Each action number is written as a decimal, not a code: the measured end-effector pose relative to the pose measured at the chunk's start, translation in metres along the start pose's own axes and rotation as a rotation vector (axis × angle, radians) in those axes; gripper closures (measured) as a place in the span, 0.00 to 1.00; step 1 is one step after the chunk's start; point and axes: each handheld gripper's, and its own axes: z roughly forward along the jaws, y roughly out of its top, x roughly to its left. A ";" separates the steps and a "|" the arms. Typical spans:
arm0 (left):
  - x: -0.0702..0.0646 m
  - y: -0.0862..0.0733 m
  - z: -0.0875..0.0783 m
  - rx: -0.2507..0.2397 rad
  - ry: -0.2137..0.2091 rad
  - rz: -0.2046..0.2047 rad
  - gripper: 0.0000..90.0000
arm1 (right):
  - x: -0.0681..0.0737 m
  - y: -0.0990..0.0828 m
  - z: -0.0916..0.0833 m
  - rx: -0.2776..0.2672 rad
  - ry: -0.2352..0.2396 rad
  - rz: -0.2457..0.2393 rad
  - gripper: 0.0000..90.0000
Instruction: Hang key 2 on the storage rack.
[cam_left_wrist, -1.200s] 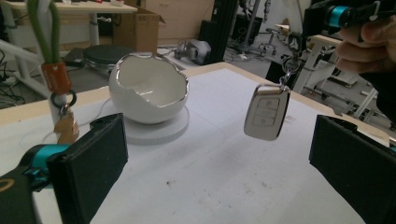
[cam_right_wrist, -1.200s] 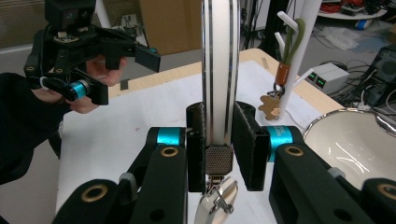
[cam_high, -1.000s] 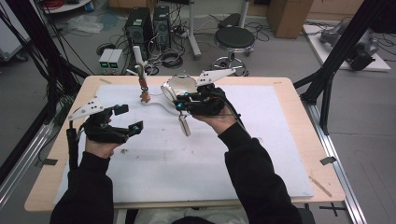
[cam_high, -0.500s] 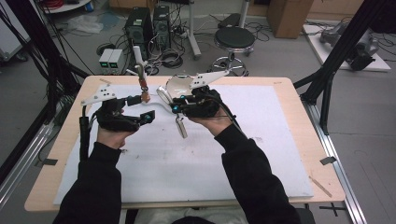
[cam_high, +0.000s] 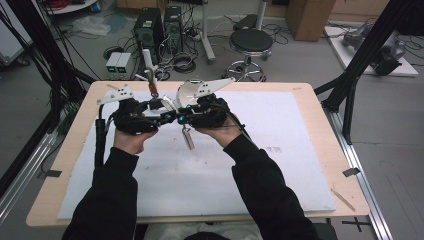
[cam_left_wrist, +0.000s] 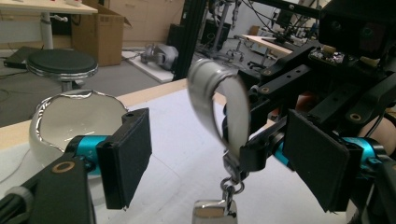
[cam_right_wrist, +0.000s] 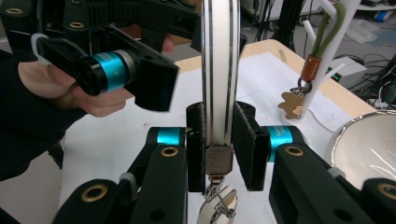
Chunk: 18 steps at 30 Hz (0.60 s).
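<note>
A white-and-grey strap loop with a metal clasp and a hanging tag is clamped upright in my right gripper, which is shut on its lower end. My left gripper has come in from the left, and its jaws have just been closing. The strap loop stands between its pads, which stay apart from it. In the high view both grippers meet above the white mat, in front of the bowl.
A shiny white bowl with a foil rim stands just behind the grippers. A white stand at the table's far edge carries a green-and-brown strap with a bear-shaped tag. A white mat covers the wooden table.
My left gripper has moved right and slightly up, from the table's left side to the right gripper, and its jaws now flank the strap. The right hand has stayed put.
</note>
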 end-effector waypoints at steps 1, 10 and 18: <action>0.000 0.000 0.001 0.004 0.001 -0.001 0.28 | 0.001 0.000 0.002 0.002 0.001 0.001 0.84; -0.002 0.001 -0.001 -0.013 0.009 -0.005 0.51 | 0.001 -0.001 0.008 0.016 0.004 -0.002 0.84; 0.001 -0.001 0.000 -0.006 -0.008 -0.027 0.76 | 0.002 -0.001 0.012 0.038 0.008 -0.011 0.84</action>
